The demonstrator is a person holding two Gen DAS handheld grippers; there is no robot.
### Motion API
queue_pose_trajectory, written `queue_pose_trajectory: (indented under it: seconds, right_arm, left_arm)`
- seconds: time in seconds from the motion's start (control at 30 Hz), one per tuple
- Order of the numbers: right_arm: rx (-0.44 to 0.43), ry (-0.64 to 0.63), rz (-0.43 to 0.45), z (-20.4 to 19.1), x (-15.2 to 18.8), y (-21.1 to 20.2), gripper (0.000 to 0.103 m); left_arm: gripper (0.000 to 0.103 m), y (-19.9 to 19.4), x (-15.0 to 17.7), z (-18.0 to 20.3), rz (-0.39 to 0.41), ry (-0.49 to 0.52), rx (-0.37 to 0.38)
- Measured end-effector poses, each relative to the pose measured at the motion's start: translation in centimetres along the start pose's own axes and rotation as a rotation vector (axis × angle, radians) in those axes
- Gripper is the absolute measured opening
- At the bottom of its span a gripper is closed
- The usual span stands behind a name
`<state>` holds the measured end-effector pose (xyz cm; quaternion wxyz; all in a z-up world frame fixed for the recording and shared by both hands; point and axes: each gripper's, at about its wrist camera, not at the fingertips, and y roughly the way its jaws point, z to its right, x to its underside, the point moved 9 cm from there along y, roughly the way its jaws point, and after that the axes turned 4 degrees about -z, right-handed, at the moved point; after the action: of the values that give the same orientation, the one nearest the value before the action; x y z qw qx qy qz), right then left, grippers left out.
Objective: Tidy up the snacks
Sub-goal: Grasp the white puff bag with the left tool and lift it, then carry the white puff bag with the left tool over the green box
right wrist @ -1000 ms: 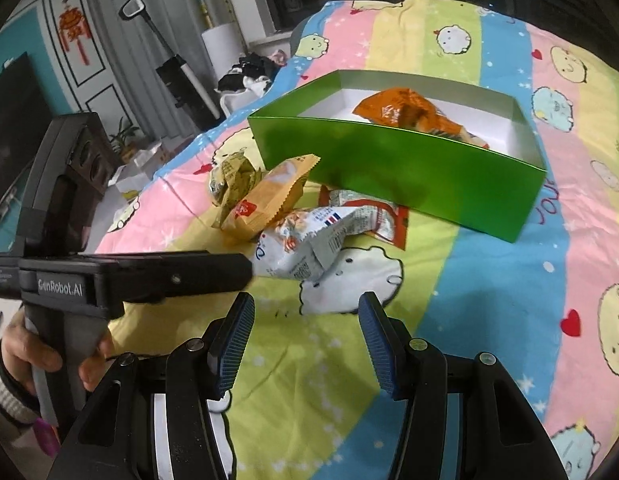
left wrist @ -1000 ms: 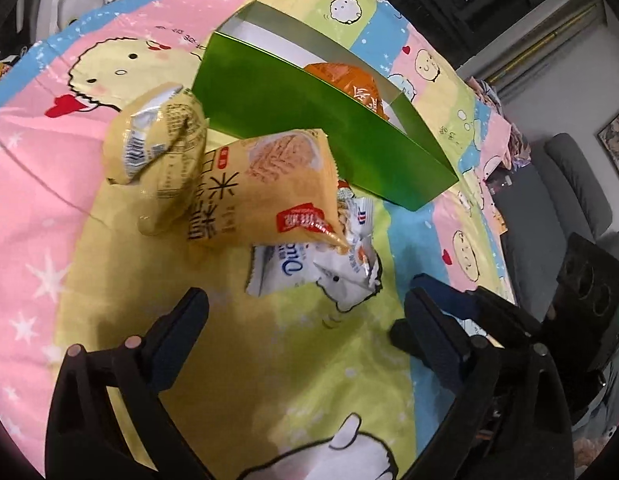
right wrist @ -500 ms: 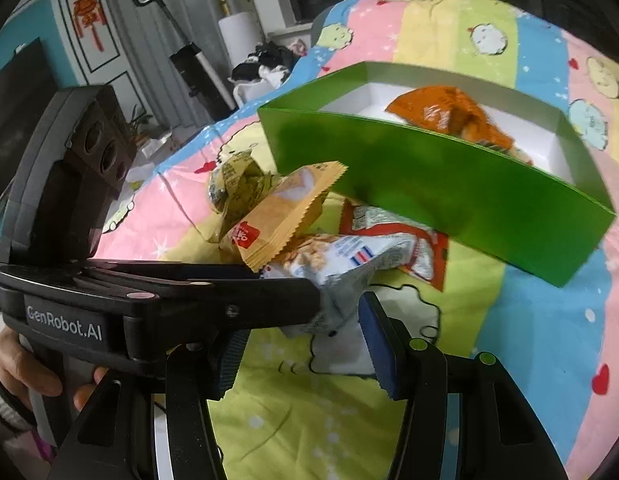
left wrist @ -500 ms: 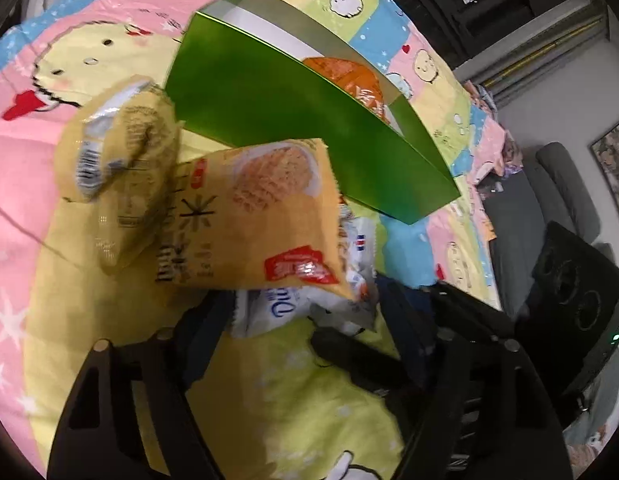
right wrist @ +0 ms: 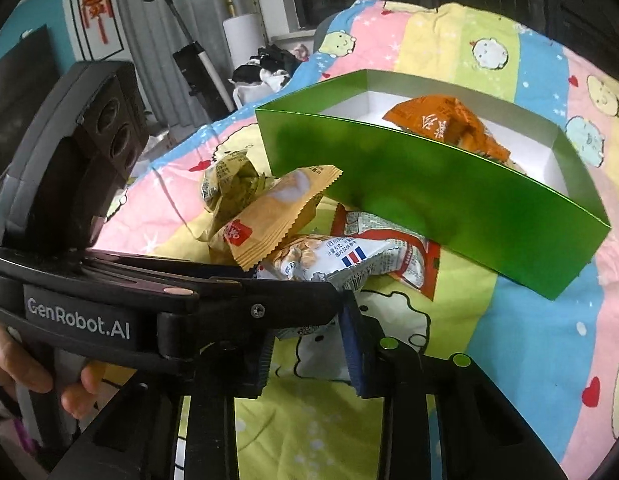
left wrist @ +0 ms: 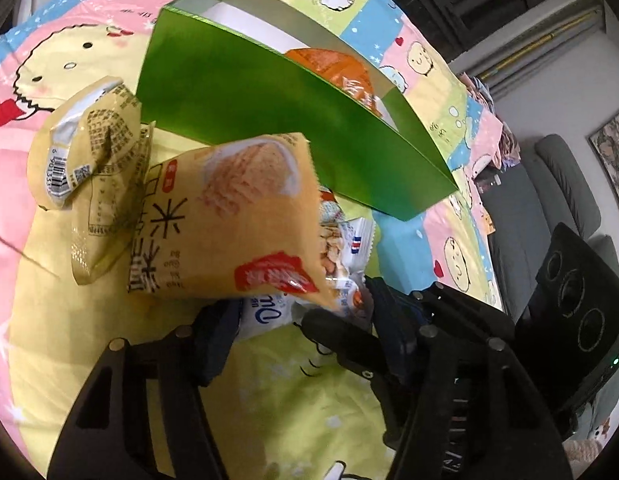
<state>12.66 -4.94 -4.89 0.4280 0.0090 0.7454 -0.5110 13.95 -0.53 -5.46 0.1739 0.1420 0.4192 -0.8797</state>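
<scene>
Snack pile beside the green box: right gripper jaws parted around the white packet, contact unclear; left gripper jaws parted at the same packet, grip undeterminable. Yellow packet overlies it; orange packet lies inside the box

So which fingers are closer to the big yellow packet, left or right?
Left. The left fingers sit just under the yellow packet, at its lower edge; the right fingers are further back, behind the white packet.
</scene>
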Motion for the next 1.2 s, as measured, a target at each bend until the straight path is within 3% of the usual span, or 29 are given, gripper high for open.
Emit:
queue_pose_trajectory:
  seconds: [0.17, 0.53, 0.83, 1.2]
  right_arm:
    - [0.007, 0.023, 0.022, -0.1, 1.0, -1.7, 0.032]
    - [0.078, 0.032, 0.096, -0.5, 2.9, -7.3, 0.032]
    - [0.112, 0.016, 0.223, -0.9, 0.7, -10.9, 0.032]
    - [0.122, -0.020, 0.298, -0.4, -2.0, -12.6, 0.032]
  left_arm:
    - [0.061, -0.4, 1.2, 1.1, -0.016, 0.000, 0.012]
    - [0.061, -1.9, 3.2, 6.3, -0.001, 0.116, 0.018]
    - [0.061, -4.8, 2.0, 8.9, 0.076, 0.198, 0.008]
    - [0.061, -6.7, -0.4, 10.6, 0.126, 0.268, -0.016]
